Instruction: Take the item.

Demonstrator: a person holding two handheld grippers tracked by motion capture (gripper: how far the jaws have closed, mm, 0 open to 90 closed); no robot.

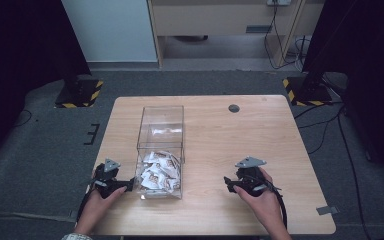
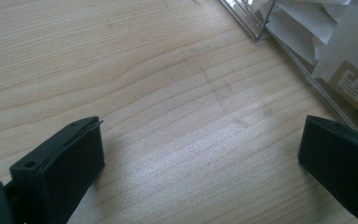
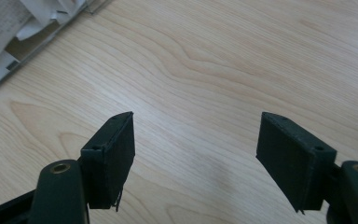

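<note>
We see the left gripper (image 1: 128, 185) and right gripper (image 1: 227, 182) low in the frame on the table (image 1: 260, 135) — both with jaws wide apart, holding nothing. The clear box (image 1: 161, 131) of white packets (image 1: 157, 172) stands between them, just beside the left one — the packet print is too blurry to read.

The white packets (image 2: 349, 70) in the clear box (image 1: 160, 131) carry brown printed patches with pale characters. The print is cropped and blurred; no word can be read.
</note>
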